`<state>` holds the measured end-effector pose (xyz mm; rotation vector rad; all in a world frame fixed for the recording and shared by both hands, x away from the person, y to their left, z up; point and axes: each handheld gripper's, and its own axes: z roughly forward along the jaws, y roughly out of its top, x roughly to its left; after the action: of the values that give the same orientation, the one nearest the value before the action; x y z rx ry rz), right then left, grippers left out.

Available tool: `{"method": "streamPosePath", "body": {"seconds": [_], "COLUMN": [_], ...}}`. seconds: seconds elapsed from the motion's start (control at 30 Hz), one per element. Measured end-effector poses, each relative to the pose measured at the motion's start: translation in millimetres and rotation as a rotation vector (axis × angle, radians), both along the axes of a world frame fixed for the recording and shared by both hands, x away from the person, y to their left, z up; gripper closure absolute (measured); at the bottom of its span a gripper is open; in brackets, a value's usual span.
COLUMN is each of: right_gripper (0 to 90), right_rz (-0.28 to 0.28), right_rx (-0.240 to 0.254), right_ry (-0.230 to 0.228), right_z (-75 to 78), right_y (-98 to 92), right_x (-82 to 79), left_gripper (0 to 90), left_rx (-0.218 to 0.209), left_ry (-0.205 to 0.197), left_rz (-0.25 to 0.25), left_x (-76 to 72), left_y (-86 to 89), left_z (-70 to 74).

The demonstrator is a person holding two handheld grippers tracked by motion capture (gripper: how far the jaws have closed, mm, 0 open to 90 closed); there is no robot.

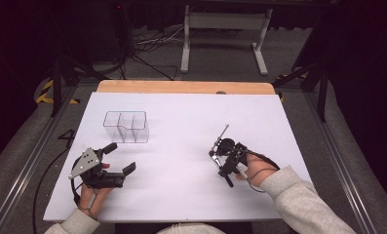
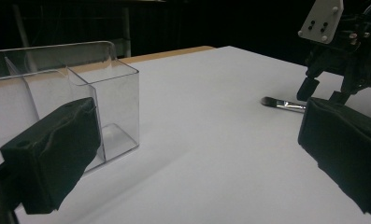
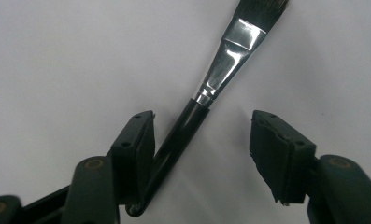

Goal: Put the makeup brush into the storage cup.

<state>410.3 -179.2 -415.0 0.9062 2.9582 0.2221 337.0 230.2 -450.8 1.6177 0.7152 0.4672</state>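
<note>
A makeup brush (image 3: 230, 51) with a black handle, silver ferrule and dark bristles lies flat on the white sheet. My right gripper (image 3: 203, 119) points down over it with the handle between its jaws. The left pad (image 3: 139, 144) rests against the handle and the right pad (image 3: 276, 154) stands clear of it, so the gripper is open. From above, the brush (image 1: 224, 130) pokes out beyond the right gripper (image 1: 223, 156). My left gripper (image 1: 121, 157) rests at the near left, open and holding nothing, aimed at the brush (image 2: 283, 103) and beside a clear divided box (image 1: 126, 126).
The clear box (image 2: 103, 93) has several compartments and stands left of centre on the white sheet (image 1: 181, 112). A wooden table edge (image 1: 181, 87) runs along the far side. A white metal frame (image 1: 225, 29) and cables lie on the floor beyond.
</note>
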Motion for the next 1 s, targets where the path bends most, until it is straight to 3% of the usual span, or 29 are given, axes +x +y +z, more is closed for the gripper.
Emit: {"method": "streamPosePath", "body": {"seconds": [0.47, 0.63, 1.0], "right_gripper": [72.7, 78.4, 79.8], "right_rz": [0.042, 0.071, 0.119], "right_rx": [-0.033, -0.059, -0.092], "right_ry": [0.021, 0.011, 0.002], "right_z": [-2.9, -3.1, -2.8], "right_y": [4.0, 6.0, 9.5], "right_x": [-0.1, -1.8, -2.6], "left_gripper": [0.1, 0.0, 0.1], "left_rx": [0.0, 0.0, 0.001], "left_ry": [0.0, 0.0, 0.001], "left_rz": [-0.002, -0.002, -0.003], "left_x": [0.0, -0.1, 0.0], "left_y": [-0.1, -0.2, -0.3], "left_z": [0.0, 0.0, 0.0]}}
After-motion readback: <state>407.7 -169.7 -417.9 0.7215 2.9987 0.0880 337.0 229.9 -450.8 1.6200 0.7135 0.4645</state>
